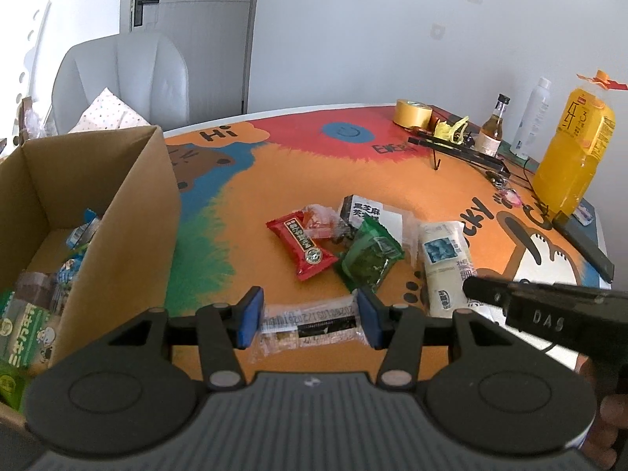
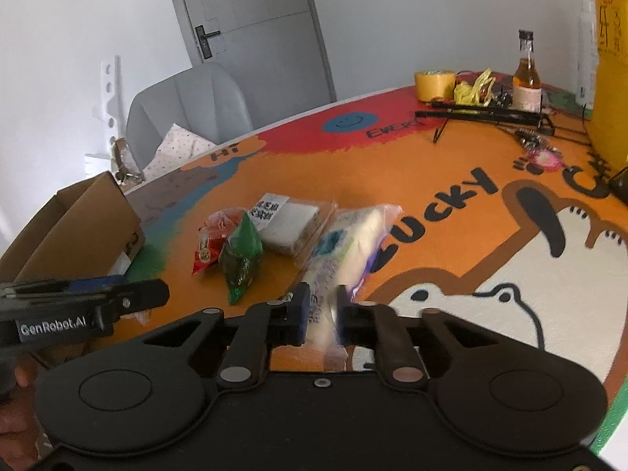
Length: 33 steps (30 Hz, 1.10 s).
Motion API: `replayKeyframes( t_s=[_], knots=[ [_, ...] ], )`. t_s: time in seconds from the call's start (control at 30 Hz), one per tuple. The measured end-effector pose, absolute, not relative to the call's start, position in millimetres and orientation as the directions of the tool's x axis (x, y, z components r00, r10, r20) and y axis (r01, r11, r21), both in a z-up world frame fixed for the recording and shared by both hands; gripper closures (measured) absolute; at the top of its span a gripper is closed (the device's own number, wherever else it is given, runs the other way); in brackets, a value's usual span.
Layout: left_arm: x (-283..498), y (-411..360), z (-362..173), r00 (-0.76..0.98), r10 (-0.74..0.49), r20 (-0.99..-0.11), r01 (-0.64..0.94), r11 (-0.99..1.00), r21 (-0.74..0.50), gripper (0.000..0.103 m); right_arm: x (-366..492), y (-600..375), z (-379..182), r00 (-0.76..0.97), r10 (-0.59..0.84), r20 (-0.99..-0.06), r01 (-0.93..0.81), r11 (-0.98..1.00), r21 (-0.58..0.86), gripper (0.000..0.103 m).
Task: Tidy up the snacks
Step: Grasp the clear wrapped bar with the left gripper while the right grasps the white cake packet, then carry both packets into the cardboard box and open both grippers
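Note:
My left gripper [image 1: 310, 318] is shut on a clear-wrapped snack bar [image 1: 310, 325] held crosswise between its blue pads, just above the table. My right gripper [image 2: 322, 314] is shut on the near end of a long white snack packet [image 2: 345, 243], which looks blurred; the packet also shows in the left wrist view [image 1: 445, 267]. On the table lie a red packet [image 1: 302, 245], a green packet [image 1: 369, 261] and a black-and-white packet [image 1: 373, 214]. An open cardboard box [image 1: 129, 212] with several snacks inside stands at the left.
At the table's far right stand a large orange juice bottle [image 1: 573, 153], a small glass bottle [image 1: 492, 129], a white spray can [image 1: 532, 117], a yellow tape roll [image 1: 412, 112] and black tools [image 1: 459, 151]. A grey chair [image 1: 121, 78] stands behind the box.

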State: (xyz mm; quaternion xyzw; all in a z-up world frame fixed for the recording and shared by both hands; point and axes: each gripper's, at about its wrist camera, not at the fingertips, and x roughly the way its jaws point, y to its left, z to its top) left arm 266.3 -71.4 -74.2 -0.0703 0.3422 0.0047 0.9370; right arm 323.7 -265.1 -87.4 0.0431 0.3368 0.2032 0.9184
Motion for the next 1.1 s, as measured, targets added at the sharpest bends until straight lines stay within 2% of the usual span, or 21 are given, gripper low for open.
replayKeyframes(
  t_s=[0.13, 0.33, 0.4, 0.57, 0.67, 0.73, 0.83, 1.1],
  knots=[
    [268, -67, -76, 0.764, -0.038, -0.644, -0.064, 0.989, -0.135, 0.052, 326, -258, -84, 0.71, 0.407, -0.575, -0.343, 0.913, 0.223, 0.055],
    [272, -63, -82, 0.754, -0.034, -0.656, -0.073, 0.988, -0.135, 0.052, 337, -241, -95, 0.713, 0.377, -0.591, -0.334, 0.924, 0.186, 0.039],
    [274, -63, -83, 0.751, -0.032, -0.659, -0.076, 0.988, -0.135, 0.052, 338, -237, -100, 0.722, 0.352, -0.595, -0.325, 0.932, 0.158, 0.039],
    [277, -61, -87, 0.745, -0.037, -0.666, -0.077, 0.987, -0.14, 0.052, 344, -232, -112, 0.717, 0.314, -0.623, -0.3, 0.945, 0.13, 0.041],
    [278, -61, -87, 0.744, -0.042, -0.666, -0.074, 0.987, -0.145, 0.052, 341, -226, -113, 0.737, 0.264, -0.623, -0.296, 0.954, 0.054, 0.053],
    [277, -61, -86, 0.745, -0.044, -0.665, -0.072, 0.987, -0.146, 0.052, 340, -225, -111, 0.739, 0.248, -0.626, -0.296, 0.955, 0.029, 0.064],
    [274, -60, -84, 0.749, -0.046, -0.661, -0.069, 0.987, -0.147, 0.052, 337, -230, -109, 0.743, 0.242, -0.624, -0.292, 0.956, 0.022, 0.072],
    [265, -62, -70, 0.769, -0.041, -0.638, -0.066, 0.987, -0.144, 0.052, 327, -243, -100, 0.746, 0.294, -0.597, -0.302, 0.949, 0.09, 0.079]
  ],
)
